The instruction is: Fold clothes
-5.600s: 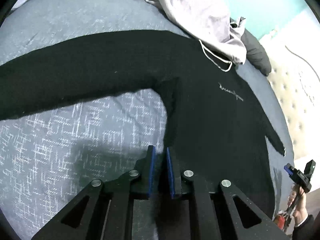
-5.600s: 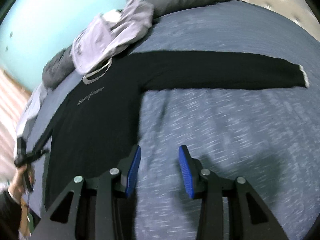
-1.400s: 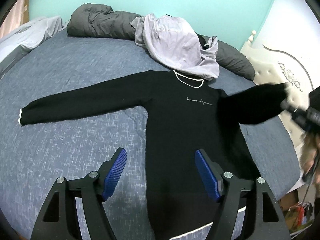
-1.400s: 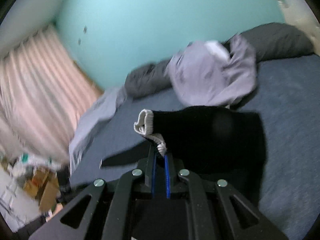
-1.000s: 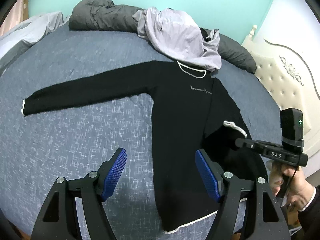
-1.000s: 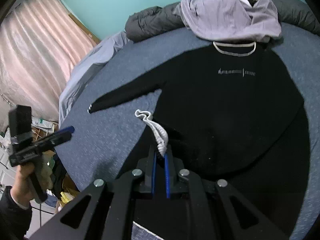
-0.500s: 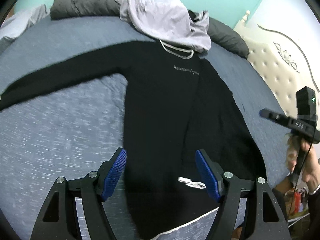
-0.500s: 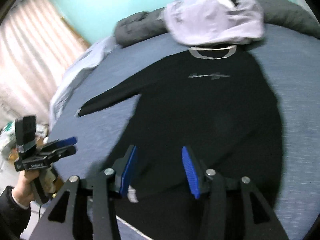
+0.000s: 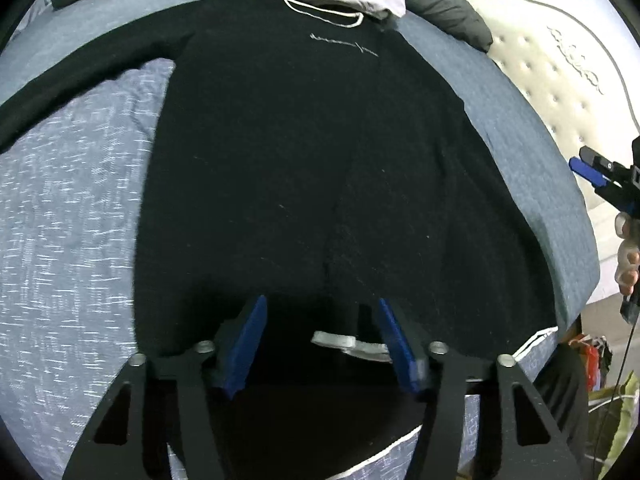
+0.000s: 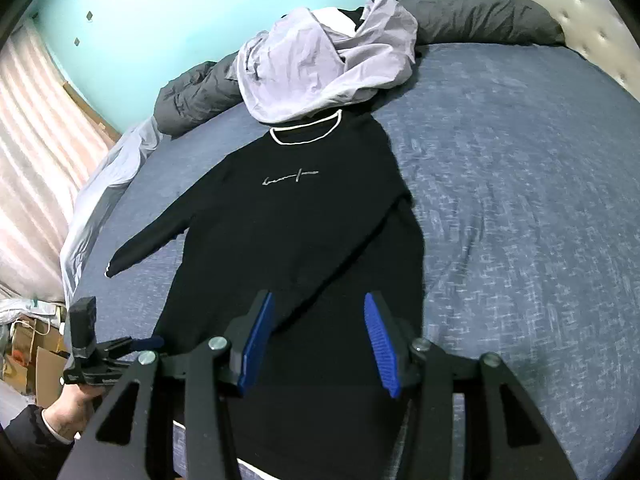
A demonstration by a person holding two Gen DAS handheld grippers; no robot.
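Observation:
A black long-sleeved sweater (image 9: pixel 280 152) with a white-trimmed collar lies flat, front up, on the blue bed; it also shows in the right wrist view (image 10: pixel 296 216). Its right sleeve (image 9: pixel 400 208) is folded diagonally across the body, its white cuff (image 9: pixel 348 342) near the hem. The other sleeve (image 10: pixel 148 240) lies spread out to the left. My left gripper (image 9: pixel 320 344) is open just above the cuff and hem. My right gripper (image 10: pixel 316 340) is open and empty above the lower body of the sweater.
A lilac garment (image 10: pixel 320 56) and grey bedding (image 10: pixel 480 16) are piled at the head of the blue bed (image 10: pixel 520 200), touching the collar. A tufted headboard (image 9: pixel 560 80) stands at the right. Pink curtains (image 10: pixel 36 160) and bags (image 10: pixel 28 344) are beyond the bed's left edge.
My right gripper carried the right sleeve over the sweater's body, opened and let the cuff drop near the hem, then drew back. My left gripper has moved down towards the hem and cuff.

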